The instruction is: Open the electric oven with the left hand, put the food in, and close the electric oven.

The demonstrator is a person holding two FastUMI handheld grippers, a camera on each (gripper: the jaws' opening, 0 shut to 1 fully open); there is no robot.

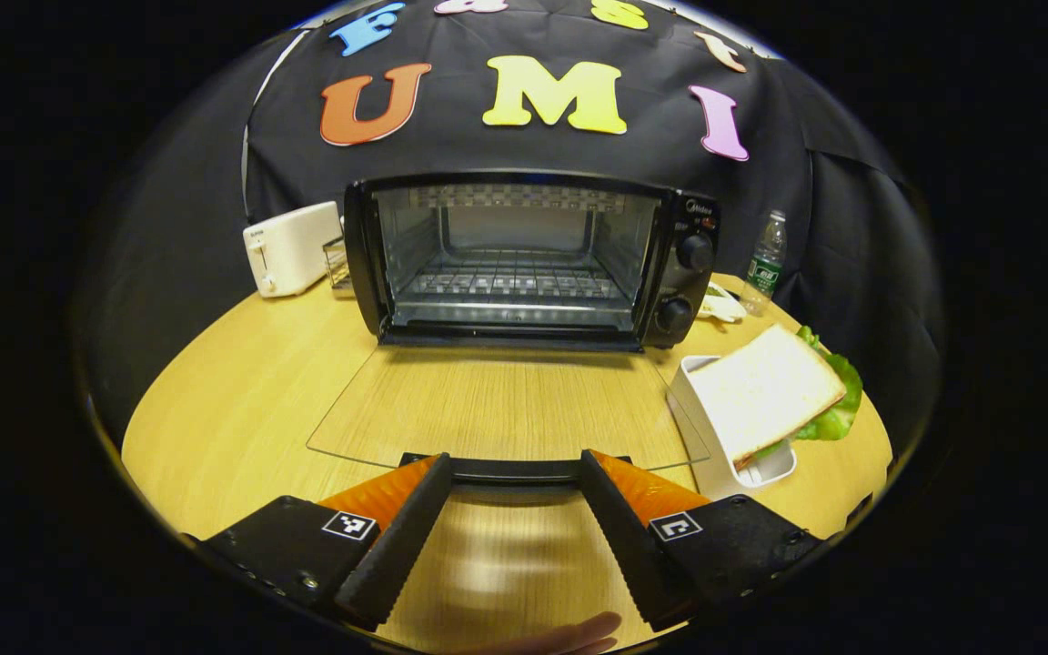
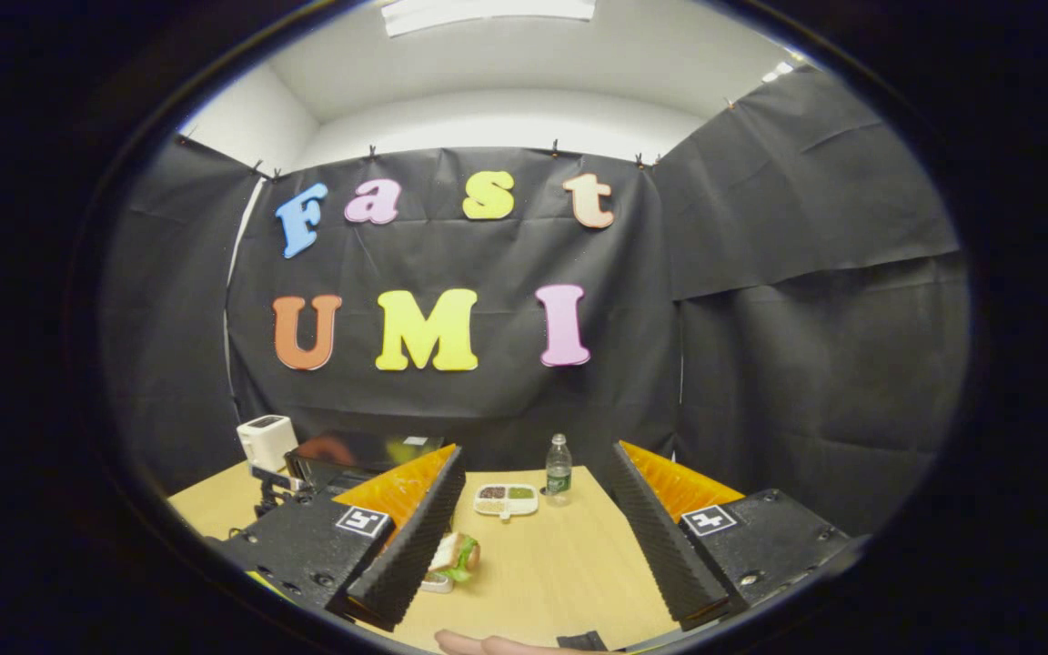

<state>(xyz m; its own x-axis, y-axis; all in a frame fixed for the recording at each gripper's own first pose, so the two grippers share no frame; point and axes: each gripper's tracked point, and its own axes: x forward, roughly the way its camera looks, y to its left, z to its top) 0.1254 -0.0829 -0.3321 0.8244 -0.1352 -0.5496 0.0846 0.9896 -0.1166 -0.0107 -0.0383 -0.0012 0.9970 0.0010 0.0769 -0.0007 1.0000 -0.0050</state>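
Electric oven (image 1: 529,259) — stands at the back of the counter (image 1: 233,409), its cavity exposed with a wire rack (image 1: 510,280) inside. Two knobs sit on the panel at its right side.

Oven door (image 1: 497,409) — glass, folded fully down and lying flat toward the camera; its dark handle (image 1: 513,469) runs between the tips of the left claw (image 1: 513,468).

Left claw — released, fingers spread wide on either side of the handle, pressing on nothing.

Sandwich (image 1: 774,391) — white bread over green lettuce, resting on a white tray (image 1: 710,437) just right of the lowered door. In the right gripper view it lies beside the left finger (image 2: 453,557).

Right claw (image 2: 535,459) — released, held above the counter, grasping nothing.

Toaster (image 1: 290,247) — white, left of the oven.

Water bottle (image 1: 766,259) — upright, right of the oven; a small divided dish (image 2: 506,498) lies near it.
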